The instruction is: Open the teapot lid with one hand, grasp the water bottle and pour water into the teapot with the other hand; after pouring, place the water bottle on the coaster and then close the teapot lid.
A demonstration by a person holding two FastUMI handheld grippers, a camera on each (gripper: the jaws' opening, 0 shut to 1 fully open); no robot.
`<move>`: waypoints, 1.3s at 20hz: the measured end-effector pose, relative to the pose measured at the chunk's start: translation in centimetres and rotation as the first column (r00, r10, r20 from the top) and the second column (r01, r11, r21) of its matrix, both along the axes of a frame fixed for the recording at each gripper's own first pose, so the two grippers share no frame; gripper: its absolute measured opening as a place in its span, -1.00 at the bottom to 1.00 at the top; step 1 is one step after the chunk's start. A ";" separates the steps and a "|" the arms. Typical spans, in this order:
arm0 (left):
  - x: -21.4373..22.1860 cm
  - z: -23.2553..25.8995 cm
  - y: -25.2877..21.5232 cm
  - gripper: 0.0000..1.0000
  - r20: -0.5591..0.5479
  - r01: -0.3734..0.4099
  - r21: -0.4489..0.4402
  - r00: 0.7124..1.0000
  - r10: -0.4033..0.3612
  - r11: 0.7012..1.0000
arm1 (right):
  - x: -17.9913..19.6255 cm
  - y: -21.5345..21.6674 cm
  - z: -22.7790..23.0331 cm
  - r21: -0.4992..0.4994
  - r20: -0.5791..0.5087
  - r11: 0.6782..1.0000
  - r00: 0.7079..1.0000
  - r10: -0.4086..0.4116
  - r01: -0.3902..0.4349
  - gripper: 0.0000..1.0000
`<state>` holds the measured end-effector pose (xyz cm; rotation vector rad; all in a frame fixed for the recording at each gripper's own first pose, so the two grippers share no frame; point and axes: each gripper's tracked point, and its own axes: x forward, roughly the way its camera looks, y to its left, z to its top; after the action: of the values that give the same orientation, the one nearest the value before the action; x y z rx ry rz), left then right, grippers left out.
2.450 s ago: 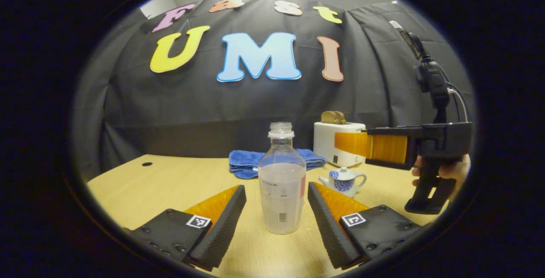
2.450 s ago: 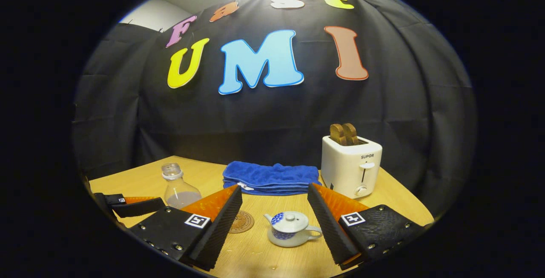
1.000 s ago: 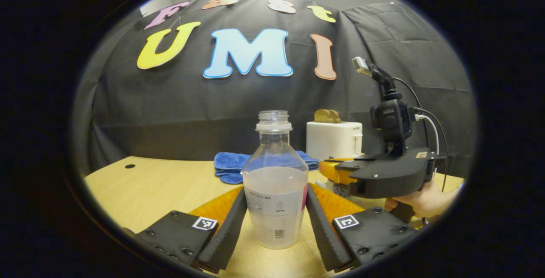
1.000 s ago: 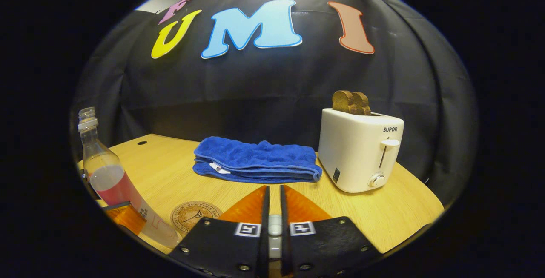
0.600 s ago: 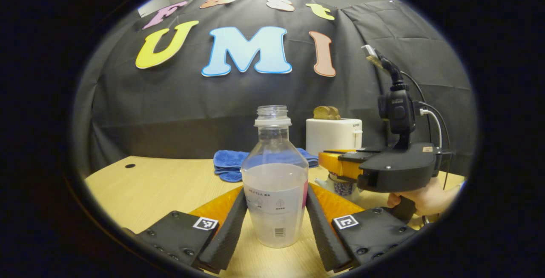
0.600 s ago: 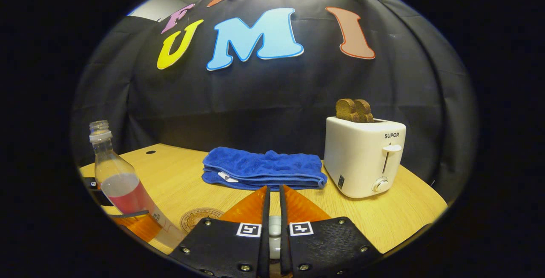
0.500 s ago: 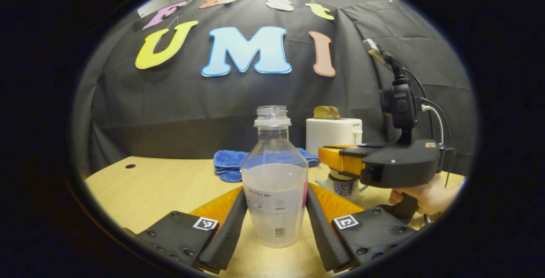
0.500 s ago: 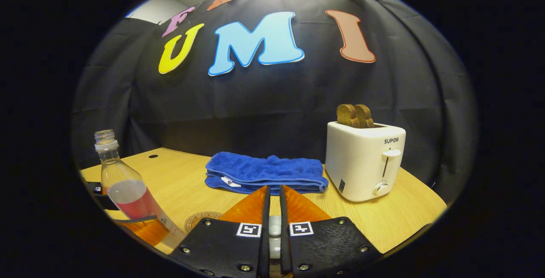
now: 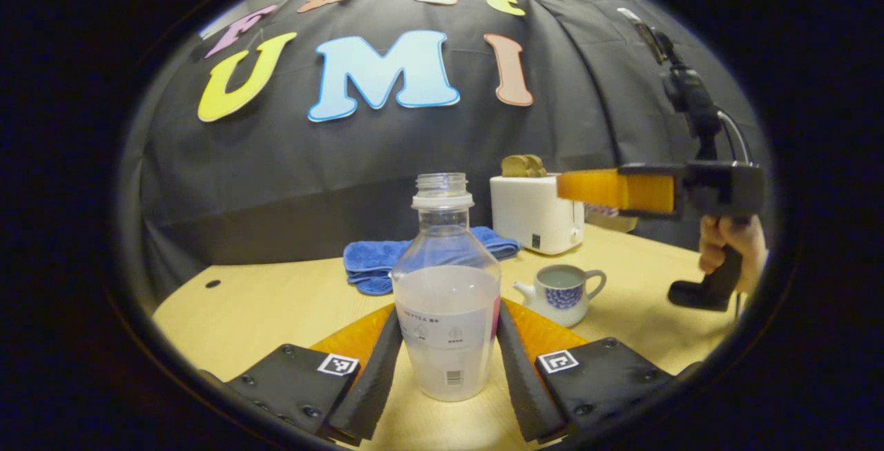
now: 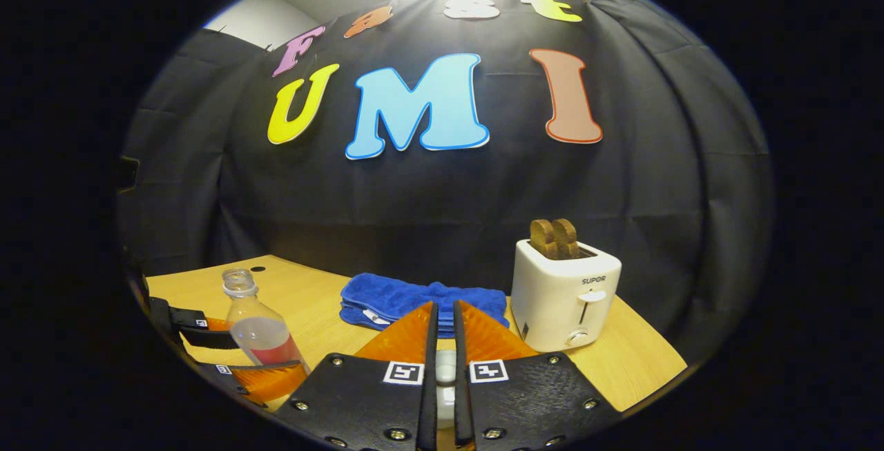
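Note:
A clear water bottle (image 9: 445, 285) without a cap, about half full, stands upright on the wooden table (image 9: 276, 306). My left gripper (image 9: 447, 320) is shut on its lower body, one finger pressing each side. Just right of it sits the small white-and-blue teapot (image 9: 563, 293), open at the top with liquid inside. My right gripper (image 9: 563, 186) hangs well above and to the right of the teapot, a hand (image 9: 732, 251) on its grip. In the right gripper view my right gripper (image 10: 443, 313) is shut on the white teapot lid (image 10: 445, 371). The bottle (image 10: 259, 337) stands at the lower left there.
A white toaster (image 9: 532, 213) with two slices of toast stands at the back right of the table. A folded blue towel (image 9: 376, 264) lies behind the bottle. There is bare tabletop to the left of the bottle.
My left gripper went from open to shut on the bottle. My right gripper shut on the teapot lid, then lifted it up and to the right, leaving the teapot open.

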<state>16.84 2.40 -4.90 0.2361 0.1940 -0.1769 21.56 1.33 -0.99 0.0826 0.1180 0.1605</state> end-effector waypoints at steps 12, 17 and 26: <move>4.4 0.6 -1.1 0.69 -0.098 0.116 0.731 0.993 -0.064 0.673 | -5.1 -10.5 -2.6 0.030 -0.037 0.995 0.995 -0.095 0.096 -0.81; 5.5 -1.0 -2.4 0.69 -0.182 0.198 0.870 0.980 -0.080 0.452 | -5.3 -12.6 -4.5 0.105 -0.069 0.989 0.993 -0.097 0.104 -0.81; 6.5 -1.7 -3.8 0.69 -0.299 0.304 0.947 0.953 -0.057 0.102 | -5.3 -14.3 -5.6 0.137 -0.079 0.982 0.989 -0.124 0.133 -0.81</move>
<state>23.32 -1.35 -6.63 1.6933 0.4743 -0.3041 16.29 -12.94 -6.57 0.2372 0.1704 0.0365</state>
